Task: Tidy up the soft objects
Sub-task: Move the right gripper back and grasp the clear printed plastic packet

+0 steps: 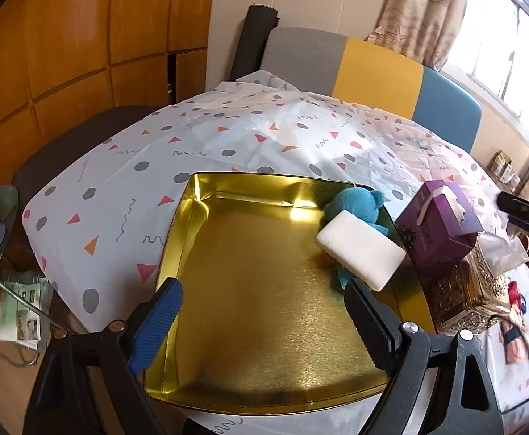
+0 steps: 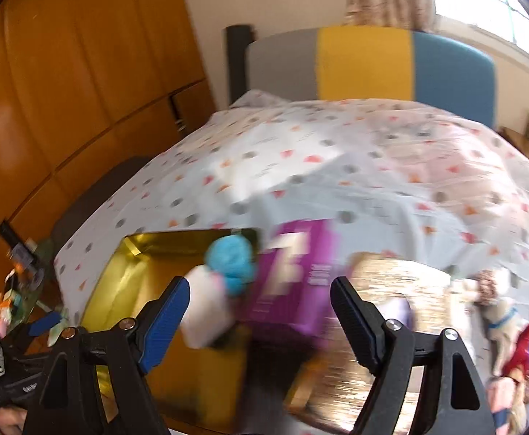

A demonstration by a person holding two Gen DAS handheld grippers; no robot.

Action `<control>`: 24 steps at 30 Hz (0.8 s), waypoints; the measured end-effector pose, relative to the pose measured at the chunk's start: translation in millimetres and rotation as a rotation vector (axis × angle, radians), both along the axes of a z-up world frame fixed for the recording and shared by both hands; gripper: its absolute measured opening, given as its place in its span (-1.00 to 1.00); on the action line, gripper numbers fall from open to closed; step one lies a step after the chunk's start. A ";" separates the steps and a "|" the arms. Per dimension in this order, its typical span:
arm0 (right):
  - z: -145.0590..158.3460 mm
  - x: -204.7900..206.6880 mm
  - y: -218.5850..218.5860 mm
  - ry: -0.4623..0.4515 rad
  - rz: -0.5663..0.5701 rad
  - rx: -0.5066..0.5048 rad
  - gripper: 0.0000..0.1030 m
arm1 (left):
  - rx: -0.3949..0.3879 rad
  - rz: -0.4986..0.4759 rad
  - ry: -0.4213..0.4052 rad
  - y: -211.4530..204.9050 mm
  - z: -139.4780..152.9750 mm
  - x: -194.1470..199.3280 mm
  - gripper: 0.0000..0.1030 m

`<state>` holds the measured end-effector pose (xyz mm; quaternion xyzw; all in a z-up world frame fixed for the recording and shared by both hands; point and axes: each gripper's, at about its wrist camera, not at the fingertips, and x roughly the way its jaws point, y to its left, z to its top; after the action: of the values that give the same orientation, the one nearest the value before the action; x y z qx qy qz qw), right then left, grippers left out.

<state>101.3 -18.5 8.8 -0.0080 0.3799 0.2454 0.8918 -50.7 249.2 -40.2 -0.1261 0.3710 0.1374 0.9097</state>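
We see the blue plush toy (image 1: 357, 204) only in part, its body hidden behind the white sponge (image 1: 360, 250). In the right wrist view, motion blur smears the purple box (image 2: 295, 275) so we cannot read its print, and the dolls (image 2: 514, 355) are cut off at the edge.

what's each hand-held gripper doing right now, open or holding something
Left hand-held gripper: open, empty, over the gold tin.
Right hand-held gripper: open, holding nothing.

Pretty blurry shot. The right gripper (image 2: 259, 311) has its fingers spread wide with nothing between them. At about 9 o'clock from it sits the gold tin (image 2: 126, 275), with a blue plush (image 2: 232, 259) and a white sponge (image 2: 206, 311) at its right edge. A purple box (image 2: 297, 275) sits dead ahead at 12, atop an ornate gold box (image 2: 402, 290).
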 end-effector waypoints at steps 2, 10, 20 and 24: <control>1.7 3.0 -26.3 -0.008 -0.056 0.000 0.58 | 0.004 -0.010 0.002 -3.4 0.1 1.8 0.77; -13.0 19.6 -121.1 0.021 -0.264 -0.040 0.58 | 0.032 -0.065 0.022 -26.8 -1.0 7.2 0.77; -68.8 37.5 -197.2 0.113 -0.410 0.000 0.58 | 0.107 -0.142 0.048 -61.5 -1.7 14.5 0.77; -88.6 37.5 -221.6 0.178 -0.464 0.089 0.58 | 0.122 -0.166 0.059 -72.9 -2.8 18.1 0.77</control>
<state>138.8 -240.1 -79.8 0.1404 0.4376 0.0502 0.8867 -32.6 176.3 -43.0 -0.0352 0.3977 0.0876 0.9127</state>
